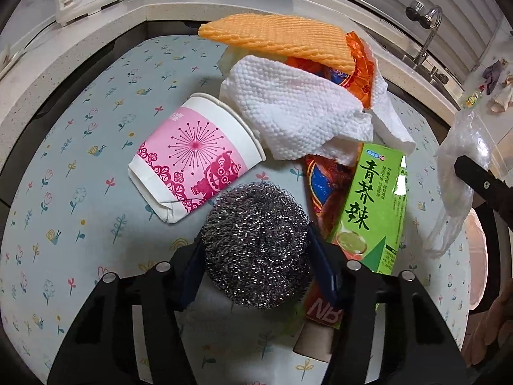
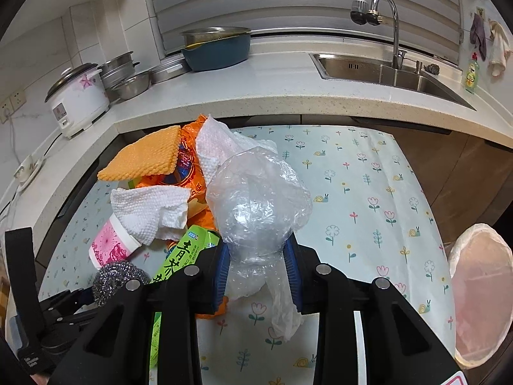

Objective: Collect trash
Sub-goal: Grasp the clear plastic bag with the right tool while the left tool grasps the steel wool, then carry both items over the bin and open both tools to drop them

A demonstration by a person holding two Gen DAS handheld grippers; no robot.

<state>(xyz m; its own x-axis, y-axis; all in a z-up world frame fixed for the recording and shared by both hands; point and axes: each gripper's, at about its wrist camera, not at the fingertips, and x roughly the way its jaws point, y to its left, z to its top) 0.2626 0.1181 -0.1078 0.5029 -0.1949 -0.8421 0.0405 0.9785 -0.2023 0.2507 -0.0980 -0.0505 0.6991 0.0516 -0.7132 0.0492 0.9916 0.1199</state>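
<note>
Steel wool (image 1: 256, 243) sits clamped in the left claw (image 1: 255, 253), just above the flowered worktop (image 1: 80, 160), near a tipped pink paper cup (image 1: 192, 160) and green carton (image 1: 372, 208). Right claw (image 2: 258, 269) pinches a crumpled clear plastic bag (image 2: 259, 202); a lined bin (image 2: 481, 292) stands far right.

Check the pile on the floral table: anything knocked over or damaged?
Yes. The pink-and-white paper cup lies tipped on its side with its base crushed, touching the crumpled white paper towel. The flat orange sponge cloth perches tilted atop the heap.
</note>
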